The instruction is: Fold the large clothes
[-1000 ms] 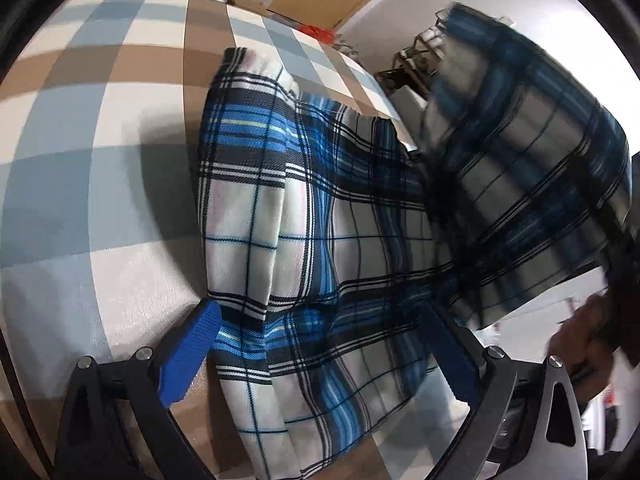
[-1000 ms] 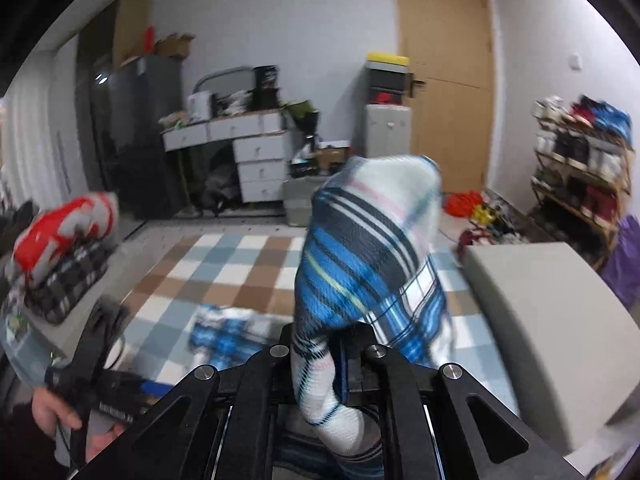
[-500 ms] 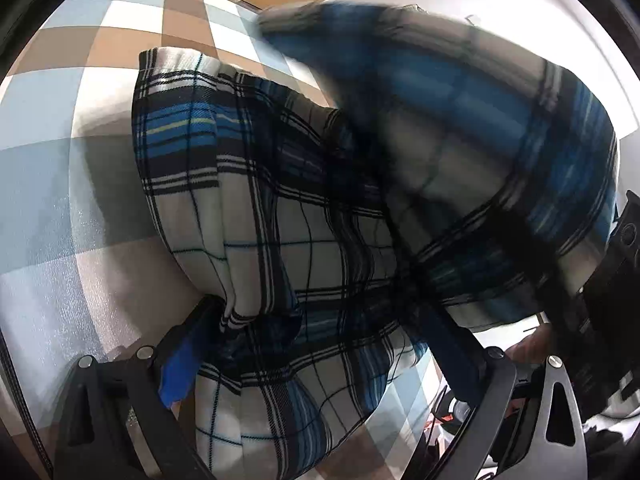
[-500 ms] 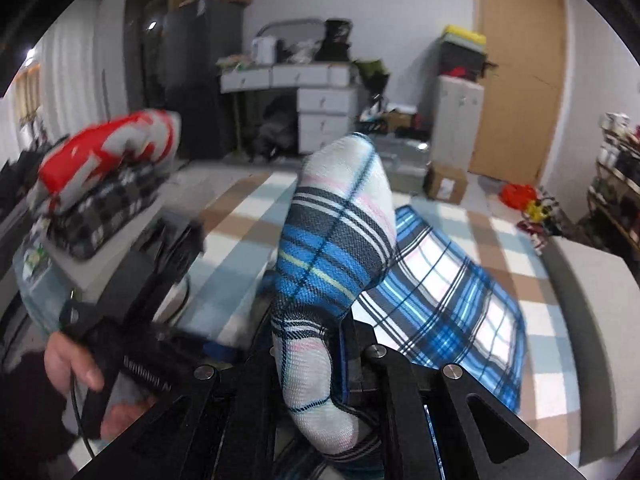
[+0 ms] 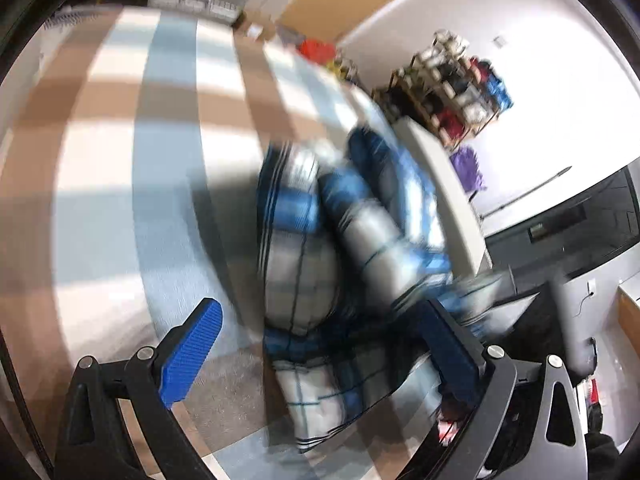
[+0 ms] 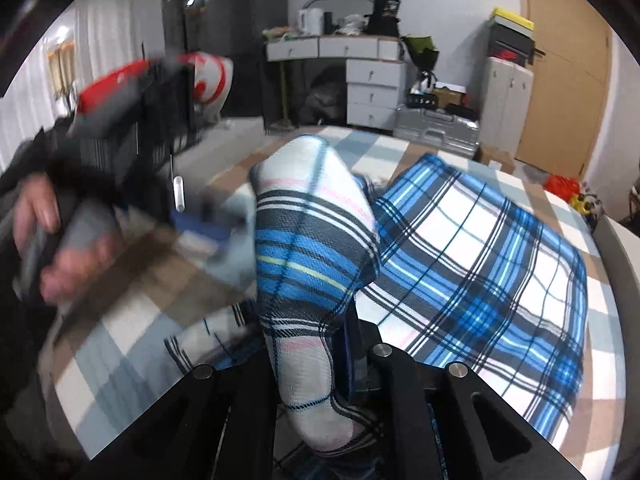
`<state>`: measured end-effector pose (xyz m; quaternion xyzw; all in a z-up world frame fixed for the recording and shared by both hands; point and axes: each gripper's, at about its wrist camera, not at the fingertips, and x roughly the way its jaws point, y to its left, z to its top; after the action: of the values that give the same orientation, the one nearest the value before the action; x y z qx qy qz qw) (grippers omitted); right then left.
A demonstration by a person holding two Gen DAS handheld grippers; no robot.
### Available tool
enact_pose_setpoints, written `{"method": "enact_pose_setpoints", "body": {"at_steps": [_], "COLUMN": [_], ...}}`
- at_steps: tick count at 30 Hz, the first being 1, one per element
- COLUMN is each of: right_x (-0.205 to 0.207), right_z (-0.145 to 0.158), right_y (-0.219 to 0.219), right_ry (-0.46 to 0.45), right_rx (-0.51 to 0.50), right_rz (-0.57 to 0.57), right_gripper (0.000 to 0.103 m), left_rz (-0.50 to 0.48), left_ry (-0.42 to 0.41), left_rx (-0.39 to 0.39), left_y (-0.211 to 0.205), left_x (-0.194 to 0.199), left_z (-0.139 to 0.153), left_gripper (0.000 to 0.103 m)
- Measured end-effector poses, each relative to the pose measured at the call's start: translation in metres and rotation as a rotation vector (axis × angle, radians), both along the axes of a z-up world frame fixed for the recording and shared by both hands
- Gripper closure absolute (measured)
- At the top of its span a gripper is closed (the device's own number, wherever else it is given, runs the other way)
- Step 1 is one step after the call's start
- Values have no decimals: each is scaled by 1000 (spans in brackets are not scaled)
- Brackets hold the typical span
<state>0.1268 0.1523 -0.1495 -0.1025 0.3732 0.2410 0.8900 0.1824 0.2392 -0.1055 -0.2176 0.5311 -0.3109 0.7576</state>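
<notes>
Heavily smeared by motion in the left wrist view: plaid lines of the blue, white and black checked fleece garment [image 5: 340, 264] run together there, folds hard to separate. Also blurred in the right wrist view: the left gripper [image 6: 120, 148] with the bare hand [image 6: 48, 236] wrapped round its handle, at the left edge, pads hidden in the smear. Cut off at the bottom of both views: the lower hem of the cloth, lost behind black finger frames.

Lying on the beige, brown and pale-blue checked cloth surface [image 6: 120, 320], toward its right side next to a grey padded edge [image 6: 624, 264]; one broad panel spread flat and smooth, a thick rolled bunch standing up from between the right gripper [image 6: 320, 360] fingers, showing white with thin pink lines, then dark and bright blue bands with one yellow stripe.

Right gripper: narrow gap, just easing wider, cloth bunch still filling the space and seemingly pinched. Pointing steeply down toward the surface.

Left gripper [image 5: 320, 344], from its own camera: blue ribbed pads [image 5: 192, 348] spread wide, garment between them, left pad clearly clear of the cloth, right pad's contact impossible to judge. Also angled downward.
</notes>
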Motion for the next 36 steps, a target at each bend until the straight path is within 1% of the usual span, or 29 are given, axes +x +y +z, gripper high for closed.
{"method": "enact_pose_setpoints", "body": {"at_steps": [2, 3, 5, 6, 8, 9, 10, 11, 13, 16, 17, 18, 19, 21, 24, 25, 27, 28, 29, 31, 32, 33, 35, 36], "right_x": [-1, -2, -3, -4, -7, -9, -10, -11, -12, -13, -14, -14, -14, -15, -18, -21, -27, -30, -33, -40, -39, -35, -29, -27], "right_z": [-8, -11, -14, -15, -17, -19, -19, -20, -23, -26, -25, -25, -24, -22, -14, -11, -1, 3, 10, 20, 25, 26, 22, 17], "right_y": [3, 3, 2, 0, -2, -5, -5, -8, -12, -19, -21, -24, -26, -32, -38, -38, -35, -33, -27, -18, -16, -16, -18, -15], "right_ry": [28, 38, 49, 58, 70, 76, 78, 83, 95, 107, 105, 104, 107, 102, 83, 71, 40, 39, 31, -14, -7, 29, 108, 151], "right_rx": [9, 16, 37, 51, 82, 99, 108, 126, 155, 192, 208, 219, 229, 257, 291, 293, 284, 285, 278, 248, 260, 297, 370, 386], "right_rz": [2, 0, -5, -7, -8, -6, -6, -6, -11, -16, -16, -15, -18, -24, -16, -8, 12, 25, 43, 46, 55, 56, 57, 63], "right_gripper": [89, 89, 89, 89, 89, 89, 89, 89, 89, 89, 89, 89, 90, 90, 90, 91, 92, 92, 91, 91, 91, 91, 92, 93], "left_rz": [-8, -21, -85, -113, -137, -165, -204, -217, -227, -225, -221, -220, -212, -216, -218, -221, -229, -244, -265, -283, -296, -300, -310, -318], "left_ry": [-38, -48, -48, -41, -16, 15, 57, 86, 132, 204, 214, 211, 204, 198, 179, 170, 140, 93, 64, 34, 21, 6, 10, 2], "left_rx": [-64, -83, -102, -96, -47, -24, 3, 33, 121, 177, 184, 197, 240, 212, 225, 227, 221, 199, 178, 180, 188, 193, 198, 201], "left_y": [-8, -15, -42, -53, -75, -87, -107, -116, -123, -139, -138, -137, -138, -137, -140, -143, -149, -155, -159, -163, -164, -162, -153, -146], "left_x": [7, 11, 26, 33, 52, 61, 71, 73, 79, 94, 93, 94, 93, 92, 90, 89, 86, 83, 81, 70, 65, 59, 50, 47], "left_z": [19, 24, 34, 36, 34, 27, 19, 10, -8, -25, -28, -28, -27, -24, -10, -3, 17, 32, 41, 61, 64, 67, 65, 64], "left_gripper": [7, 7, 6, 6, 6, 6, 6, 7, 7, 8, 25, 71, 86, 93, 95, 96, 97, 97, 98, 98, 98, 98, 98, 98]}}
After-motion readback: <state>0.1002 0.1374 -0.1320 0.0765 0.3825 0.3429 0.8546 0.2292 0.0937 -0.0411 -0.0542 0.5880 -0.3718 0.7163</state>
